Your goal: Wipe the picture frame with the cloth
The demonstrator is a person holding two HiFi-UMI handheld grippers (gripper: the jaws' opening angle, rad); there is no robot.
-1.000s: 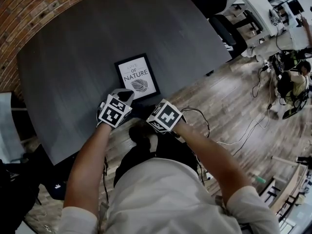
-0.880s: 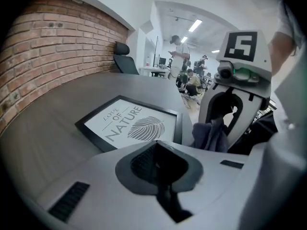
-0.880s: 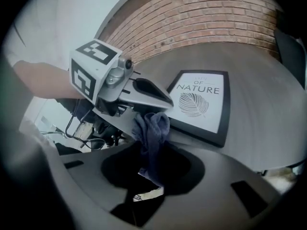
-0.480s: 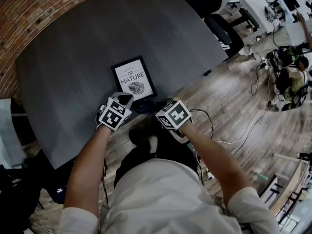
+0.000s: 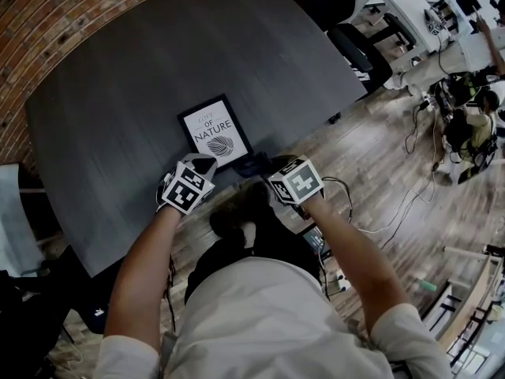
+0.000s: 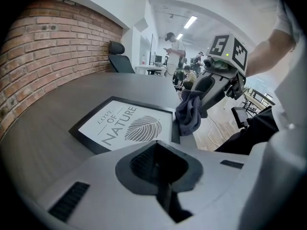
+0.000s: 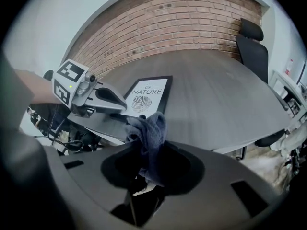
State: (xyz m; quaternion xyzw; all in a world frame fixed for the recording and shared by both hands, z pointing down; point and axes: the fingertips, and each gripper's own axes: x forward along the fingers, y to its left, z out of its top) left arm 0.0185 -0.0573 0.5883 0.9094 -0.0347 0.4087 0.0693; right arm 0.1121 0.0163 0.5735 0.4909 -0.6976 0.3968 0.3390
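Your right gripper (image 7: 145,175) is clenched on the cloth (image 7: 151,127). The dark, bunched fabric sticks up out of its jaws and folds over at the top. Your left gripper (image 6: 160,163) has its jaws pressed together with nothing between them.

From the left gripper view, the cloth hangs against the right edge of the picture frame (image 6: 122,127), at its near right corner. You cannot tell whether the fabric actually rests on the frame. The left gripper's tip sits just short of the frame's near edge, on the near left side, so your two grippers flank the frame's near end with the cloth between the right one and the frame.

The frame lies flat on the dark grey table (image 5: 118,93), close to the table's near edge. It has a thin black border round a white print with a leaf and the words LOVE OF NATURE.

A brick wall (image 6: 43,51) runs along the far side of the table, a black office chair (image 7: 253,44) stands at its far end, and a wooden floor (image 5: 371,164) shows to your right
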